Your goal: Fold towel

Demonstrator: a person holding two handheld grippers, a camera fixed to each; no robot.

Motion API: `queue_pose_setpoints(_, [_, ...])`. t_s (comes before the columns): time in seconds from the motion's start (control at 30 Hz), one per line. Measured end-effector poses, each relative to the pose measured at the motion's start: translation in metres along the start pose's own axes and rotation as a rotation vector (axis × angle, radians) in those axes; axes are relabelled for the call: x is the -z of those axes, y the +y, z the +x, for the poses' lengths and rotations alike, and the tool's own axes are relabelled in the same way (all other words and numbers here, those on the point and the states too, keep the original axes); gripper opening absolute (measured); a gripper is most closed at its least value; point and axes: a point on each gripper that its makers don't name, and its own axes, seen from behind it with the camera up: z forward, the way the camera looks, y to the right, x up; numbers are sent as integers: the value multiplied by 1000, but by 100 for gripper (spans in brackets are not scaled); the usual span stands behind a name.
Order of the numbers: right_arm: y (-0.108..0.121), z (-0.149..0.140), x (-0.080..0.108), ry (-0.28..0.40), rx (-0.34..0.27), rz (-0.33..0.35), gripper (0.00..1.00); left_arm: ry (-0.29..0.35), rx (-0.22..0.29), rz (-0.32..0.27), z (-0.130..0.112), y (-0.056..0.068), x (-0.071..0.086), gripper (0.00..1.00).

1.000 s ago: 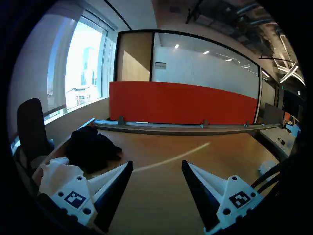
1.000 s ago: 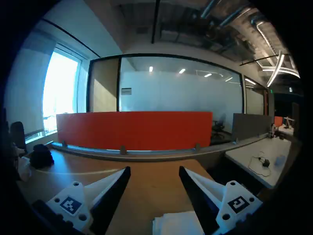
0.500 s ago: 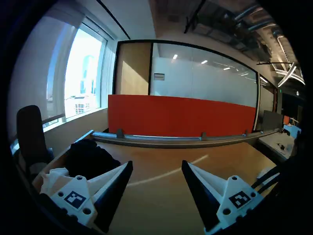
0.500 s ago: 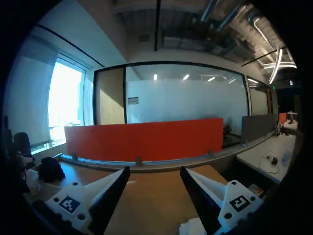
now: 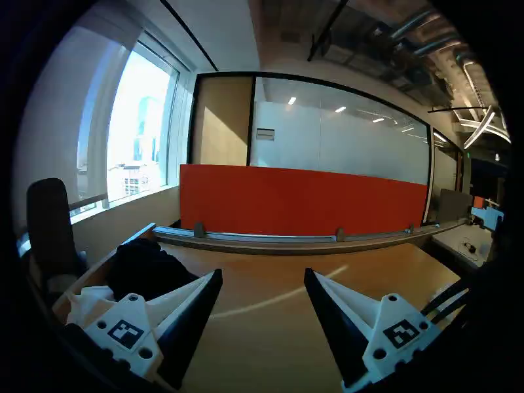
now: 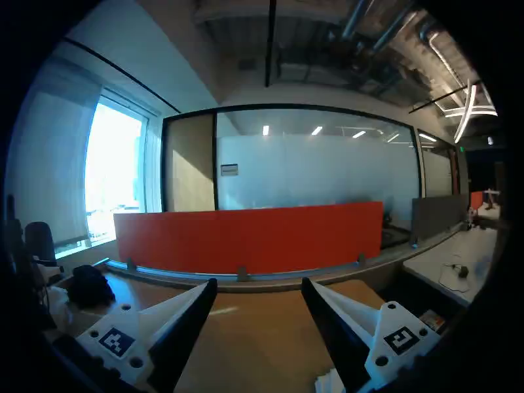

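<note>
White towel [image 6: 326, 382] edges peeked out low by my right gripper [image 6: 259, 281], wide open and empty like my left gripper [image 5: 262, 271], so I guessed it was folded, with a white cloth [image 5: 84, 301] beside the black cloth [image 5: 147, 268] left to do.

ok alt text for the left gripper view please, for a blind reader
The left gripper is open and empty, its fingers pointing across a wooden desk. A black cloth heap and a white cloth lie at the desk's left edge, and an orange divider stands along its far side.
</note>
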Motion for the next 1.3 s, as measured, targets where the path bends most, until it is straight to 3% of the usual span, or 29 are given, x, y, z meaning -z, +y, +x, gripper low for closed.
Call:
queue_pose_setpoints(0.17, [-11, 1, -2, -10, 7, 12, 99, 25, -13, 0, 6, 0, -1, 92])
queue_pose_setpoints(0.37, [-27, 4, -4, -38, 13, 41, 99, 54, -73, -3, 12, 1, -2, 92])
queue_pose_setpoints(0.57, [-36, 8, -3, -46, 7, 47, 99, 79, -100, 22, 8, -11, -2, 92])
queue_pose_setpoints(1.0, [-39, -4, -3, -44, -41, 20, 99, 104, -92, 52, -41, -35, -4, 92])
queue_pose_setpoints(1.3, [-38, -31, -6, -24, -60, 9, 99, 125, -83, 52, -84, -41, -9, 92])
